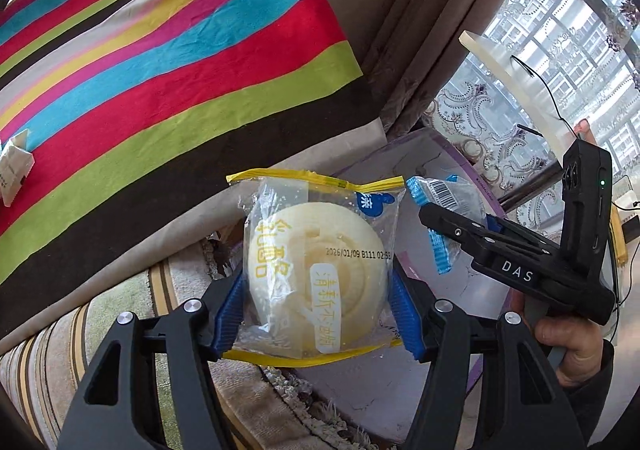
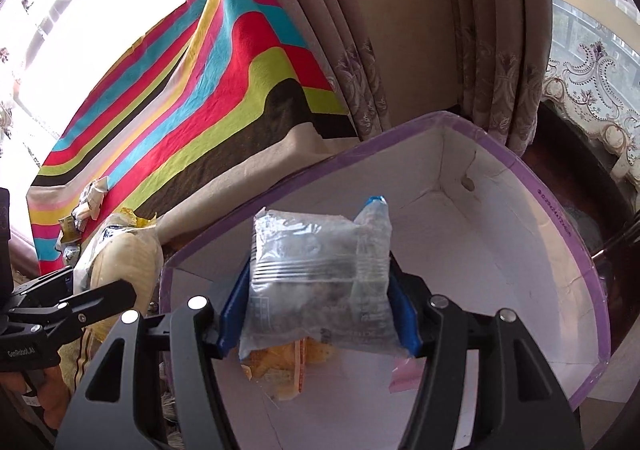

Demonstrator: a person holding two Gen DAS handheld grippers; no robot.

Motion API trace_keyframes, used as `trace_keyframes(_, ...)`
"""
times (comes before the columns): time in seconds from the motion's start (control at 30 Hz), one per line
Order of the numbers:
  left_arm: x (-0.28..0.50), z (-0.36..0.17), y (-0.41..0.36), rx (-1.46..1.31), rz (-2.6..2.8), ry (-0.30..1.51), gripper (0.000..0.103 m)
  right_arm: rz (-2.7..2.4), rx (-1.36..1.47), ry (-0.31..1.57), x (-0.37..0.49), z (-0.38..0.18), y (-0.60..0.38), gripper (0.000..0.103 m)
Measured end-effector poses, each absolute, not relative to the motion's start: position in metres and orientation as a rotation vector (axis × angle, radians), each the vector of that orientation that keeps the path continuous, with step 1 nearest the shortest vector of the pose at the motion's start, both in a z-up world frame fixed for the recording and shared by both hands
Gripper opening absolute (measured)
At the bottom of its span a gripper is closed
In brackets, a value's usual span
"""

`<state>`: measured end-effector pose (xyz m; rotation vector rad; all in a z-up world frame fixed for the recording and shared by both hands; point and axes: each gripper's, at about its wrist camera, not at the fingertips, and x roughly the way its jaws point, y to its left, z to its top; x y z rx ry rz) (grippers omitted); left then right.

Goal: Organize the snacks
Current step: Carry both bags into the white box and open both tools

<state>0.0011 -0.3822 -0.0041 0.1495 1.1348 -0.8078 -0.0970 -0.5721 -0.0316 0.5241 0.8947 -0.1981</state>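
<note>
My left gripper (image 1: 318, 286) is shut on a round pale pastry in a clear, yellow-edged wrapper (image 1: 316, 270), held in the air beside the box. My right gripper (image 2: 318, 302) is shut on a clear, blue-edged snack packet (image 2: 320, 274), held over the open white box with a purple rim (image 2: 552, 210). In the left wrist view the right gripper (image 1: 432, 210) with its blue-edged packet (image 1: 444, 202) is over the box (image 1: 440, 154). A yellow snack packet (image 2: 288, 366) lies in the box below the held one. The left gripper and its pastry (image 2: 124, 254) show at the left of the right wrist view.
A striped colourful cloth (image 1: 160, 62) covers the table beyond the box, with a small white packet (image 1: 14, 166) on it. Several more wrapped snacks (image 2: 86, 210) lie on the cloth. Beige curtains (image 2: 400, 30) and a lace-curtained window (image 1: 560, 50) stand behind. A striped rug (image 1: 60, 362) lies below.
</note>
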Motion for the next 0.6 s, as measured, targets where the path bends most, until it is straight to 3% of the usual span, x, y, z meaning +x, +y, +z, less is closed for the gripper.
trace_keyframes(0.17, 0.001, -0.002, -0.386, 0.139, -0.816, 1.122, 0.075, -0.199, 0.526, 0.888, -0.099, -0.03, -0.572, 0.062)
trace_keyframes(0.6, 0.003, 0.01, -0.369, 0.075, -0.798, 1.08, 0.075, -0.151, 0.497, 0.898, -0.09, -0.019, -0.55, 0.063)
